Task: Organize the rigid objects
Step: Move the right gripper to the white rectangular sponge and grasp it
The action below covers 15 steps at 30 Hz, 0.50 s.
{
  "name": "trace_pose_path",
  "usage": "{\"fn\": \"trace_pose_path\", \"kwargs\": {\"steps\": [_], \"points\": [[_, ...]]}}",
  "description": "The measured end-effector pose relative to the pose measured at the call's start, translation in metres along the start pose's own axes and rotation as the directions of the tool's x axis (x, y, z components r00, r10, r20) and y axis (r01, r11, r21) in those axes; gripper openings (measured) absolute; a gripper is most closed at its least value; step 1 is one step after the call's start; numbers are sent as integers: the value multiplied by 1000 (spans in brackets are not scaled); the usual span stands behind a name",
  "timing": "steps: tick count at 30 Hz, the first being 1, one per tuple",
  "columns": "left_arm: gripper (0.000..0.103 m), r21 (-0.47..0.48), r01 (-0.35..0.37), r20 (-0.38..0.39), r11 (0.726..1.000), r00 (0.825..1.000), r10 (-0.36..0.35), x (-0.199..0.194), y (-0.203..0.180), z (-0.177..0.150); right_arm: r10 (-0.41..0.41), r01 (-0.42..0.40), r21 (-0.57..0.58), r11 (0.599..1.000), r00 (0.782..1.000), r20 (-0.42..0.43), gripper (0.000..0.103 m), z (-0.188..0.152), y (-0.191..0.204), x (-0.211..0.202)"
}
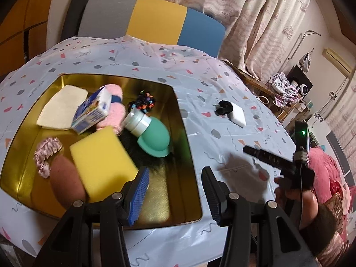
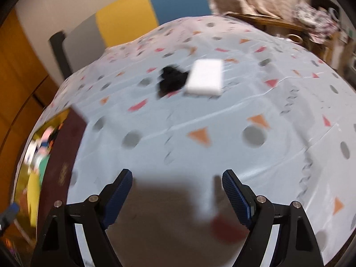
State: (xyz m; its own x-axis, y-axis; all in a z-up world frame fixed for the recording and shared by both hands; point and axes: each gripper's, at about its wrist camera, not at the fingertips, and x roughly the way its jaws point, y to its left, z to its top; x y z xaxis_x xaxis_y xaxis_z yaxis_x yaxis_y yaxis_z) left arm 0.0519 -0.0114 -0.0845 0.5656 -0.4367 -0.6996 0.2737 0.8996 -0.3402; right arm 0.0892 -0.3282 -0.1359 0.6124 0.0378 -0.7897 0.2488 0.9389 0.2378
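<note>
A gold tray holds a yellow sponge, a blue-white carton, a green bottle with a white cap, a cream cloth, pink fluffy items, a striped scrunchie and a brown pad. My left gripper is open and empty over the tray's near right corner. A white block and a black scrunchie lie on the tablecloth, also in the left wrist view. My right gripper is open and empty, well short of them.
The table has a pale blue patterned cloth. A grey, yellow and blue chair back stands behind it. Curtains and cluttered shelves are at the right. The tray's edge shows at far left in the right wrist view.
</note>
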Motion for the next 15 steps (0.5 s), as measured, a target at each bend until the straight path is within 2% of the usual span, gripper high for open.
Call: {"fn": "trace_pose_path", "kwargs": {"steps": [4,8,15], "points": [[49,0,-3,0,1000,1000,3,5,-7,7,-40,37,75,997,999,36,84,44,-25,13],[49,8,-12,-19,1000,1000,12,11,-12,11,-80,76,88,993,996,50,86,79,-32,32],[49,5,-27,-35,1000,999,27,17,-13,14,-148,149,16,989,988,-33,86,115,-19,88]]}}
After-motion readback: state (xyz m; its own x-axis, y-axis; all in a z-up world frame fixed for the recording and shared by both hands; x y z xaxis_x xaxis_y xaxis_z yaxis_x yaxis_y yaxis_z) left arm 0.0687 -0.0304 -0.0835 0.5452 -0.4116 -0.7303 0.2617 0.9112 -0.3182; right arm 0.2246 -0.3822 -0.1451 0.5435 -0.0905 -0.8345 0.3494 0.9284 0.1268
